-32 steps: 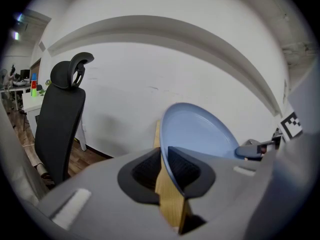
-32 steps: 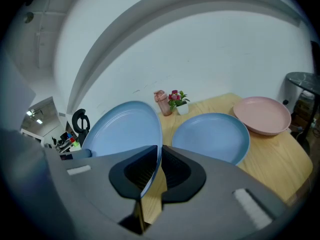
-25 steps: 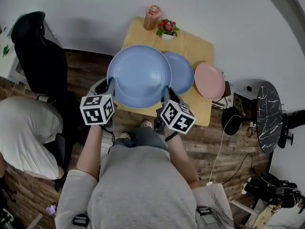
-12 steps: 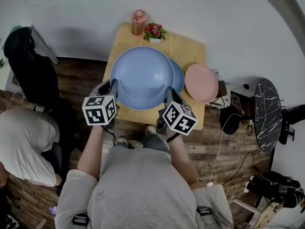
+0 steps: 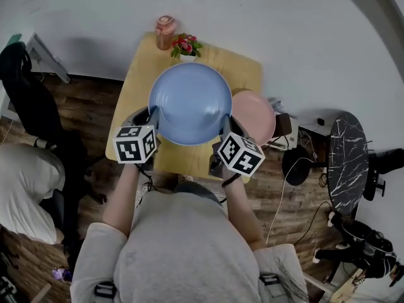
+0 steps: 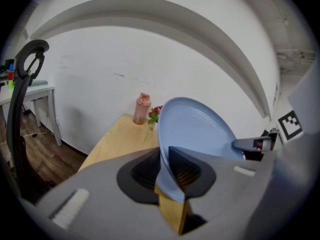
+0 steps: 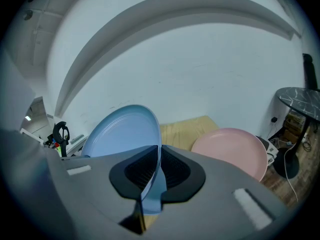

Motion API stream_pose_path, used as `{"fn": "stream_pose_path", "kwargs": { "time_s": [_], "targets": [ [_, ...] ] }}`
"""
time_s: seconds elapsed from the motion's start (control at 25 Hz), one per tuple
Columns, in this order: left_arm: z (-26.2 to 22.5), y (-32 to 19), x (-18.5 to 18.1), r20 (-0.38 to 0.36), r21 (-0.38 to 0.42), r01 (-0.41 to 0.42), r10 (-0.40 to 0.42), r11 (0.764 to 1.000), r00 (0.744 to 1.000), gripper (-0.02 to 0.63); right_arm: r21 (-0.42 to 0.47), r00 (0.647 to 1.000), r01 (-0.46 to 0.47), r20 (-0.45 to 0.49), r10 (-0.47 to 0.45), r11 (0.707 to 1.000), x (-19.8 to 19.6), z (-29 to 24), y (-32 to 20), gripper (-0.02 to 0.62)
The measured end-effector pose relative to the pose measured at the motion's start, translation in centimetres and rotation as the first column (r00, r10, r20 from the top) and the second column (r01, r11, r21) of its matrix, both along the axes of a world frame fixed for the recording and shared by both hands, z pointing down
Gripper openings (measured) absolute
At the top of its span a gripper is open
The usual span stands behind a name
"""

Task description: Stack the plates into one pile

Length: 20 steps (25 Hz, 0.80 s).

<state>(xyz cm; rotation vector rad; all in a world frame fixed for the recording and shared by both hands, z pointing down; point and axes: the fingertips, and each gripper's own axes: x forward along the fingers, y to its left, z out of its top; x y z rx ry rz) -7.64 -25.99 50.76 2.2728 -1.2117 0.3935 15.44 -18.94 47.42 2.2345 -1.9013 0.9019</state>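
Observation:
I hold a large blue plate [image 5: 189, 103] above the wooden table [image 5: 136, 87], one gripper on each side. My left gripper [image 5: 151, 115] is shut on its left rim; its jaws have just eased open a little, and the rim [image 6: 167, 169] stays between the pads. On the right rim [image 7: 155, 171] my right gripper [image 5: 226, 124] is shut. In the left gripper view the plate [image 6: 195, 129] stands tilted. A pink plate [image 5: 259, 115] lies on the table's right end, partly under the blue one, and is also in the right gripper view [image 7: 232, 149]. The smaller blue plate is hidden.
A pink bottle [image 5: 165, 32] and a small flower pot [image 5: 185, 46] stand at the table's far edge by the wall. A black chair [image 5: 25, 87] and a person in white [image 5: 19, 182] are at the left. A round marble side table [image 5: 344, 163] stands at the right.
Both grippers have carried the large blue plate to the right across the table. It now covers the smaller blue plate and overlaps the pink plate's left edge.

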Motion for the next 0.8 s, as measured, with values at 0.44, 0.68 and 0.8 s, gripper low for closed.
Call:
{"fn": "stream_pose_path", "kwargs": {
  "time_s": [0.44, 0.68, 0.8],
  "targets": [
    [4.7, 0.9, 4.0, 0.055, -0.116, 0.047, -0.041, 0.992, 0.998, 0.115, -0.115, 0.998, 0.064, 0.020, -0.062, 0.991, 4.4, 4.6, -0.8, 0.026],
    [7.3, 0.9, 4.5, 0.106, -0.165, 0.077, -0.060, 0.983, 0.993, 0.120, -0.176, 0.994, 0.112, 0.032, -0.108, 0.978, 5.1, 7.4, -2.0, 0.028],
    [8.3, 0.9, 4.5, 0.123, -0.183, 0.093, -0.071, 0.979, 0.990, 0.121, -0.201, 0.991, 0.133, 0.036, -0.128, 0.971, 5.2, 8.5, -2.5, 0.028]
  ]
}}
